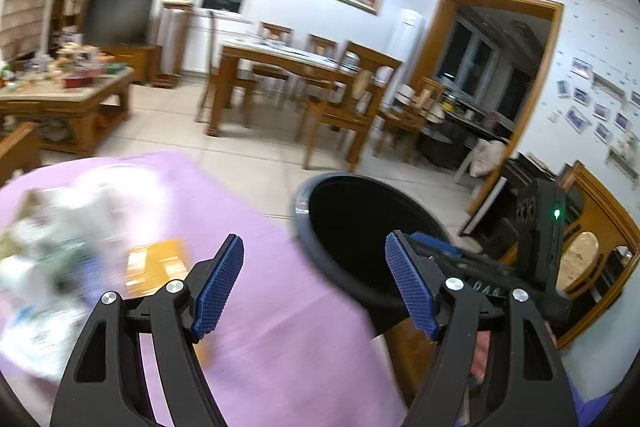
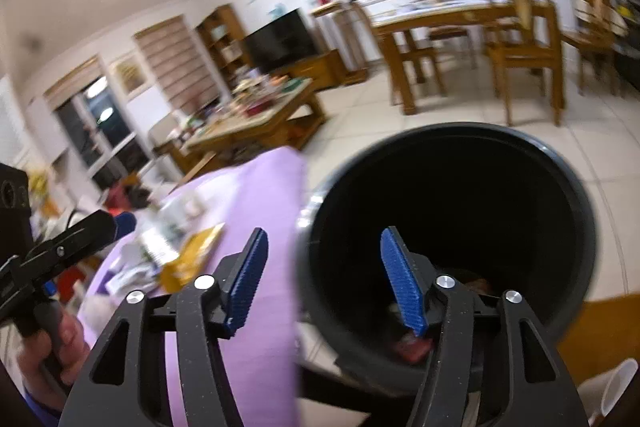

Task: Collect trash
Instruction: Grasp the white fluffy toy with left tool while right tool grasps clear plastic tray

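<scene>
My left gripper (image 1: 314, 279) is open with nothing between its blue pads, over the edge of a table with a purple cloth (image 1: 280, 339). A blurred heap of paper and wrapper trash (image 1: 56, 259) with an orange packet (image 1: 156, 263) lies on the cloth to the left. A black round bin (image 1: 302, 211) stands just past the table edge. My right gripper (image 2: 324, 277) is open and empty, straddling the bin's near rim. The bin (image 2: 576, 227) holds something reddish (image 2: 412, 347) at its bottom. The trash heap (image 2: 168, 239) is to its left.
My left gripper (image 2: 108, 227), held in a hand (image 2: 60, 339), shows left of the right wrist view. A white cup (image 2: 616, 383) sits low right. Beyond are a tiled floor (image 1: 248, 167), a wooden dining table with chairs (image 1: 296, 67) and a cluttered coffee table (image 1: 68, 95).
</scene>
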{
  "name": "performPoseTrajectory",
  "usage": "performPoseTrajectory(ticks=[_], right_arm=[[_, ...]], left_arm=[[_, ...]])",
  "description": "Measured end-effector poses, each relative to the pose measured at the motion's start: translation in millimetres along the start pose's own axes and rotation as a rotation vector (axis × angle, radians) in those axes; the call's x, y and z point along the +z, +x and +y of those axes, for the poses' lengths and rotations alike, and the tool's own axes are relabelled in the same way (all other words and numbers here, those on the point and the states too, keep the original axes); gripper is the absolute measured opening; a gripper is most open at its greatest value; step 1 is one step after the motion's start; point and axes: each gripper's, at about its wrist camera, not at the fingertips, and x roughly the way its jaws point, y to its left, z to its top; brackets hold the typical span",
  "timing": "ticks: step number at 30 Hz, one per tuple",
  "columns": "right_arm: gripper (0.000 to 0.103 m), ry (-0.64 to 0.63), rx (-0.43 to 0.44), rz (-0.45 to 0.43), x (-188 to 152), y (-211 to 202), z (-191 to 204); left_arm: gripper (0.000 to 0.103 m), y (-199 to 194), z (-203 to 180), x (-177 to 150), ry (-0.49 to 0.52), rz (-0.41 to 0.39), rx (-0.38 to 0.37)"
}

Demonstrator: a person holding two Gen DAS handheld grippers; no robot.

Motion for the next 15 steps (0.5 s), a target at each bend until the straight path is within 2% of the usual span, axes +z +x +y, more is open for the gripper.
performPoseTrajectory(ticks=[3, 6, 8, 9, 12, 15], right_arm=[[0.060, -0.053, 0.055, 0.044, -3, 15, 41], [0.067, -0.117, 0.117, 0.097, -6, 36, 91], [0.067, -0.187, 0.148, 0.132, -7, 53, 136], [0.067, -0.219, 0.162, 0.151, -5, 64, 155], [0.069, -0.264, 0.164, 0.190, -1, 93, 190], [0.069, -0.283, 0.151, 0.217, 0, 112, 210]], left_arm=[[0.074, -38, 33, -12, -0.030, -0.017, 0.094], [0.075, -80, 74, -33, -0.067, -0.028, 0.226], [0.086, -99, 96, -47, -0.091, -0.006, 0.300], [0.087, -105, 105, -54, -0.101, 0.007, 0.327], [0.087, -112, 126, -73, -0.123, 0.066, 0.353], [0.087, -104, 145, -83, -0.120, 0.138, 0.372]])
